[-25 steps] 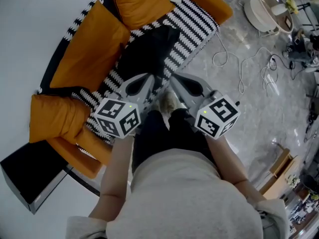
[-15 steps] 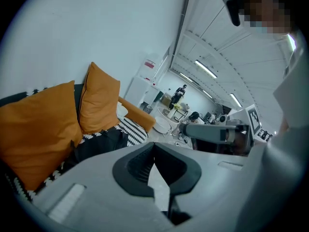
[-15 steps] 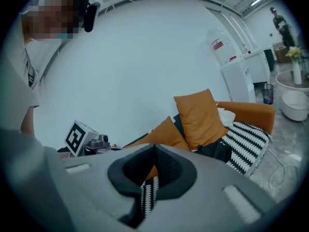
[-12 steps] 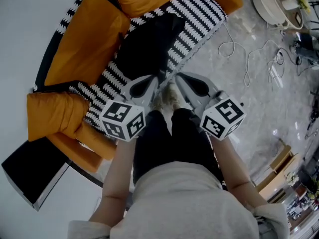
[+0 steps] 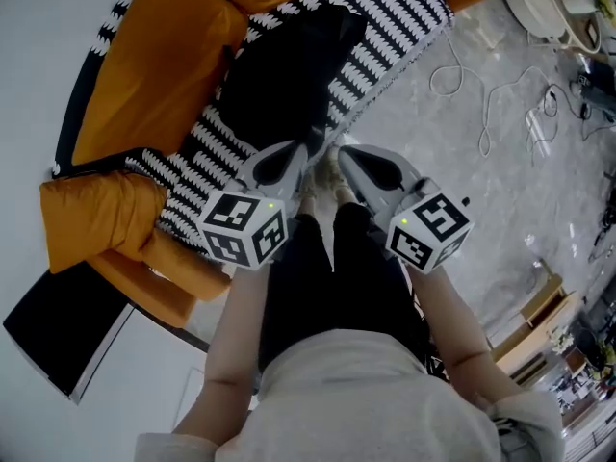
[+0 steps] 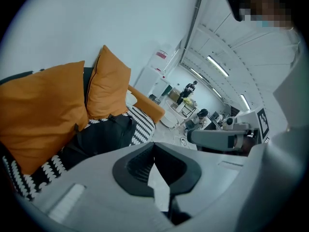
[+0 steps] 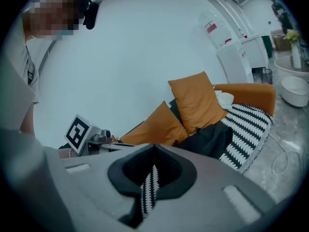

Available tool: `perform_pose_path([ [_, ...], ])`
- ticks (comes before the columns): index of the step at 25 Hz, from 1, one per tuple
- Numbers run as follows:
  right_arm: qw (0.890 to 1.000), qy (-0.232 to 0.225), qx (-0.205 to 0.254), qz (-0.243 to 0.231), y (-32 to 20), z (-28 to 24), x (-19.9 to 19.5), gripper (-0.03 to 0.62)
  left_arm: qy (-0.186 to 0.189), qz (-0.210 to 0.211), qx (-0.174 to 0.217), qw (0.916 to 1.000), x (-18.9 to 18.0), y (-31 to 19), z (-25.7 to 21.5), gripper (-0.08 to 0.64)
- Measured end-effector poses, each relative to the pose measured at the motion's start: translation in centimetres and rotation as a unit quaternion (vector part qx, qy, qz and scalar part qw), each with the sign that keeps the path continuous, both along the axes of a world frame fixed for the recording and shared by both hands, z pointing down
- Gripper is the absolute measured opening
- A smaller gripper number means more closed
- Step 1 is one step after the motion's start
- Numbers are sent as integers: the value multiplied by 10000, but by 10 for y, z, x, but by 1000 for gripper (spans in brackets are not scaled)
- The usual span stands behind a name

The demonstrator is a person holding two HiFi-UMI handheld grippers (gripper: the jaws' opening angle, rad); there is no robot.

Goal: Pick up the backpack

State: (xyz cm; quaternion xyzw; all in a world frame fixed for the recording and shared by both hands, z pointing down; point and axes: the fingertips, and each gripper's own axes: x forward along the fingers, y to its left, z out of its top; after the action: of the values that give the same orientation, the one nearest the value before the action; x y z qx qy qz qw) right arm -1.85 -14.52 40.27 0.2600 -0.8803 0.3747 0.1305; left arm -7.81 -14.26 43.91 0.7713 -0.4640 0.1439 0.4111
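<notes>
The black backpack [image 5: 284,75] lies on the sofa's striped seat [image 5: 390,37], against the orange cushions [image 5: 144,75]. Its straps are lost in the dark mass. Its near end slips behind the left gripper [image 5: 304,157]. The right gripper [image 5: 339,154] hangs beside it at the seat's front edge. Both have their jaws pressed together, holding nothing.

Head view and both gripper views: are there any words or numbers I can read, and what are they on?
No words or numbers can be read in any view.
Small red label on the white appliance by the wall: too small and blurred to read.
Left white cube with black square patterns and right white cube with black square patterns: code markers, not letters.
</notes>
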Motion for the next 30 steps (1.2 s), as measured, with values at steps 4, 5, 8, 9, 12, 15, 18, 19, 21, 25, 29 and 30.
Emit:
perform_pose_path([
  [4,9999,-5,-130,-91,1,20,-8,3,78,117,-152,9998,4,6,19,0],
  [5,9998,-4,-144,-97,0,24,-10,3,117,180,-181,9996,5,6,24,0],
  [8,9997,-46,-223,-49,-3,38,-16,3,160,256,-305,9991,5,8,39,0],
  [9,9996,-73,-260,-15,-4,41,-17,3,139,255,-370,9989,4,9,45,0],
  [12,9992,-50,-398,44,-2,58,-15,3,111,288,-562,9979,3,14,61,0],
  [15,9986,44,-513,78,-3,80,-6,3,62,297,-582,9978,4,11,79,0],
  [18,9977,22,-640,216,-3,96,0,3,-96,382,-575,9976,3,9,96,1],
  [19,9973,7,-691,260,-1,99,0,3,-134,422,-597,9972,3,10,101,1],
  [21,9960,-51,-811,370,4,107,2,3,-222,491,-642,9965,3,12,110,1],
  [25,9901,-451,-1158,651,9,123,5,3,-424,586,-654,9952,6,8,126,0],
  [29,9863,-692,-1246,829,11,131,7,3,-597,688,-645,9938,10,5,140,0],
  [30,9858,-720,-1242,869,11,132,7,3,-671,720,-622,9932,9,5,143,1],
])
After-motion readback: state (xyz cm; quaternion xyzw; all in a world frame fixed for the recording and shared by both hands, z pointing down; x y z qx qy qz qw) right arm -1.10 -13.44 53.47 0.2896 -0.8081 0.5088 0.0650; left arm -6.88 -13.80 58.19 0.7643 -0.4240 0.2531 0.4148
